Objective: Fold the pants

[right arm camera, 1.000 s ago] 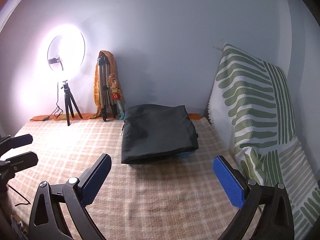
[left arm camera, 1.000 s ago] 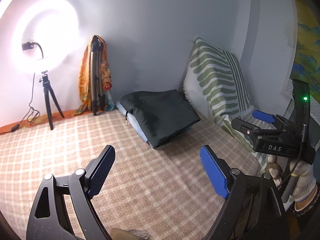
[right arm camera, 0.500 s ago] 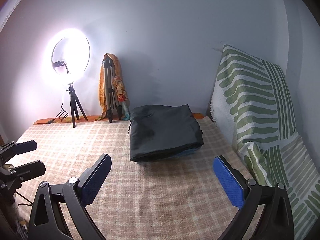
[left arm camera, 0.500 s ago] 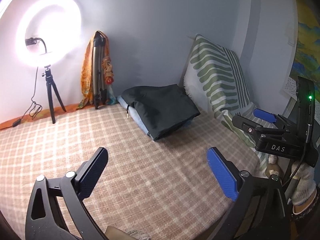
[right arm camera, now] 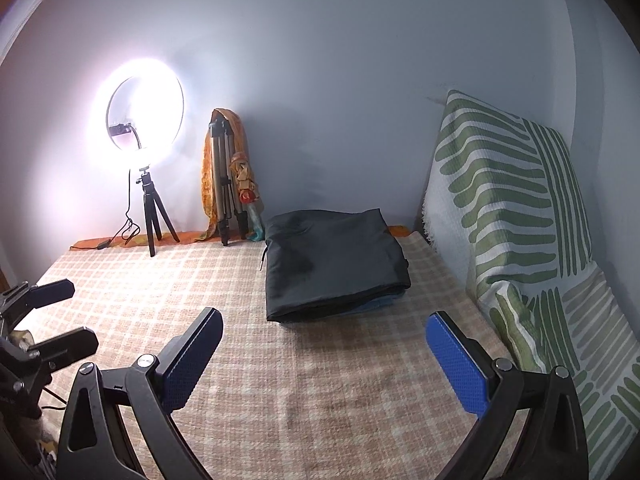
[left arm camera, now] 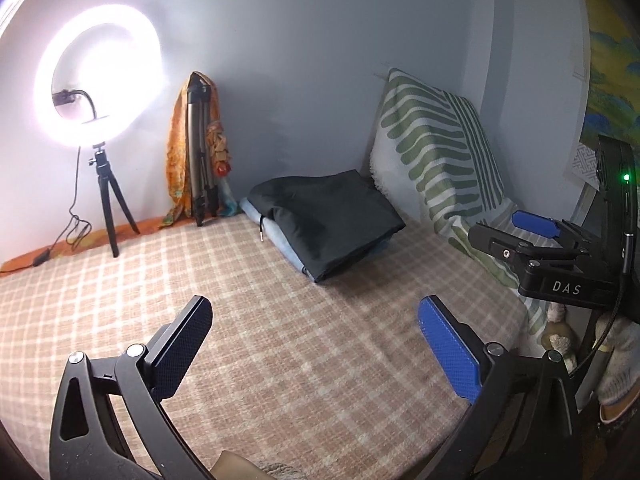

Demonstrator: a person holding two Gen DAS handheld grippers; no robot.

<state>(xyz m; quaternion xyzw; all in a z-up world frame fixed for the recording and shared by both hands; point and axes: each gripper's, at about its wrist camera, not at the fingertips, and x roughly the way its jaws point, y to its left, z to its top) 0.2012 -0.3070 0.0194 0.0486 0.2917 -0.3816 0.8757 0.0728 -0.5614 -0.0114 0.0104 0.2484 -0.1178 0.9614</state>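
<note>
Pants (right arm camera: 336, 264) folded on bed, left gripper (left arm camera: 316, 344) and right gripper (right arm camera: 324, 356) angled down, jaws wide, empty

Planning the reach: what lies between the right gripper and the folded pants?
Only bare checked bedcover lies between the open right gripper and the pants, as the right wrist view shows.

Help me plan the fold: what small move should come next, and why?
Probably ease both grippers forward toward the dark folded pants: the left gripper, whose jaws have just been opening, and the right gripper are empty, short of the stack.
</note>
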